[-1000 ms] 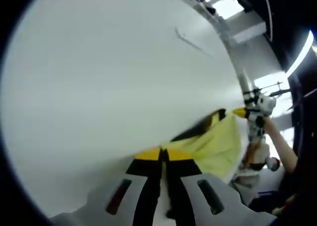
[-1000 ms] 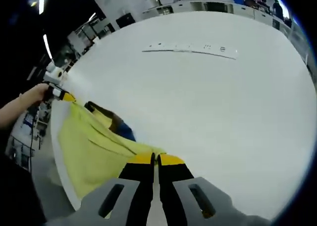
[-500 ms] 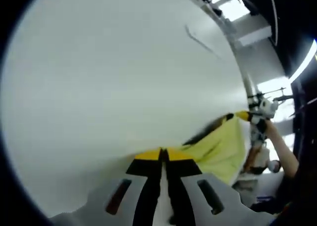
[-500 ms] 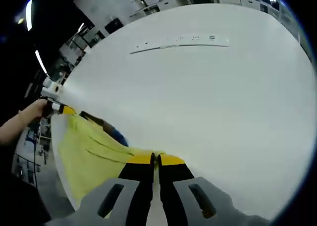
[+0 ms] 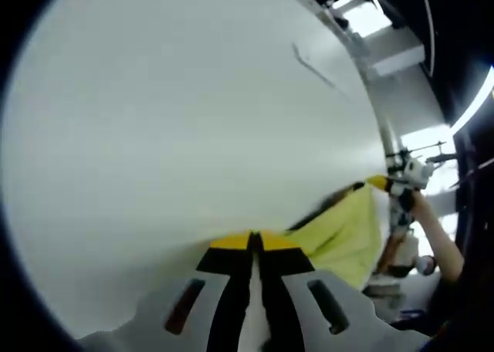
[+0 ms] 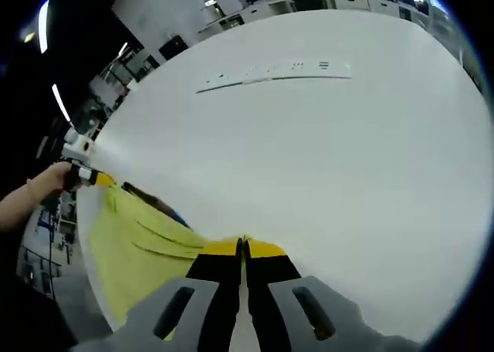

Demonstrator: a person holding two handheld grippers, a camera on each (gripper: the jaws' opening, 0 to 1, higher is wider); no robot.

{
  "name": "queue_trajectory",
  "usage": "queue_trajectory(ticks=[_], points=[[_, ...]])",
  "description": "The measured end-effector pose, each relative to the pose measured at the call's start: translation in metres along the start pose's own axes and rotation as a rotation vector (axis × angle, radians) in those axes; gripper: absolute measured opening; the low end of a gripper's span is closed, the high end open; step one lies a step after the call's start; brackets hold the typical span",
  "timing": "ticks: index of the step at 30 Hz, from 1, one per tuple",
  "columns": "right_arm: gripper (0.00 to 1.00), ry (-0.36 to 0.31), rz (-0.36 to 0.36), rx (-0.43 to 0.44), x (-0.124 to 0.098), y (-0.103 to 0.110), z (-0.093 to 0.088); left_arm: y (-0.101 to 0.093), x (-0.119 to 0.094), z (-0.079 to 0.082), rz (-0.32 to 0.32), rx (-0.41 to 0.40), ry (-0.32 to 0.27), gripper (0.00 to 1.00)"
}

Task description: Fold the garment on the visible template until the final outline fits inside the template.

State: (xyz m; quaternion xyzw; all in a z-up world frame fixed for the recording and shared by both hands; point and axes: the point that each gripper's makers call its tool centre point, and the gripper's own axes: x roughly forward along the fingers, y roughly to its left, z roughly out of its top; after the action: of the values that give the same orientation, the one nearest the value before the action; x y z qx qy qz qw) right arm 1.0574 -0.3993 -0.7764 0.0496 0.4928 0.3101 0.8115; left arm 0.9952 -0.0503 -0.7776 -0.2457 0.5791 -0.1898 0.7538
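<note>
Garment is being held stretched between both tools, left tool and right tool each clamped on an edge, hanging off the surface edge for spreading.

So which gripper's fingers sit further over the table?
They look about level: the left gripper and the right gripper each pinch a corner of the yellow garment at the white table's near edge.
</note>
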Motion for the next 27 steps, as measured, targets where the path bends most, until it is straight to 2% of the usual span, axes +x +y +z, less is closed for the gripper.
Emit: queue_trajectory(ticks=[5, 8, 9, 10, 13, 15, 18, 23, 27], points=[[0.02, -0.027, -0.022, -0.030, -0.004, -0.004, 0.007, -0.003, 0.000, 0.002, -0.003, -0.007, -0.013, 0.00], [0.01, -0.036, -0.039, -0.057, -0.006, -0.007, 0.008, -0.004, -0.001, 0.006, -0.023, -0.014, -0.042, 0.00], [0.01, -0.039, -0.057, -0.068, -0.008, -0.011, 0.009, -0.005, -0.001, 0.008, -0.036, -0.020, -0.057, 0.00], [0.01, -0.054, -0.055, -0.071, -0.010, -0.012, 0.011, -0.006, -0.003, 0.016, -0.048, -0.046, -0.103, 0.00], [0.01, -0.078, -0.059, -0.079, -0.016, -0.013, 0.015, -0.011, -0.008, 0.027, -0.105, -0.134, -0.175, 0.00], [0.01, -0.092, -0.063, -0.100, -0.018, -0.014, 0.019, -0.008, -0.013, 0.030, -0.103, -0.155, -0.195, 0.00], [0.02, -0.118, -0.065, -0.148, -0.024, -0.012, 0.024, -0.007, -0.017, 0.031, -0.084, -0.135, -0.201, 0.00], [0.08, -0.148, -0.074, -0.264, -0.033, -0.005, 0.032, -0.004, -0.022, 0.035, -0.050, -0.050, -0.221, 0.00], [0.12, -0.128, -0.064, -0.383, -0.037, 0.007, 0.031, -0.019, -0.033, 0.042, -0.049, 0.119, -0.234, 0.00]])
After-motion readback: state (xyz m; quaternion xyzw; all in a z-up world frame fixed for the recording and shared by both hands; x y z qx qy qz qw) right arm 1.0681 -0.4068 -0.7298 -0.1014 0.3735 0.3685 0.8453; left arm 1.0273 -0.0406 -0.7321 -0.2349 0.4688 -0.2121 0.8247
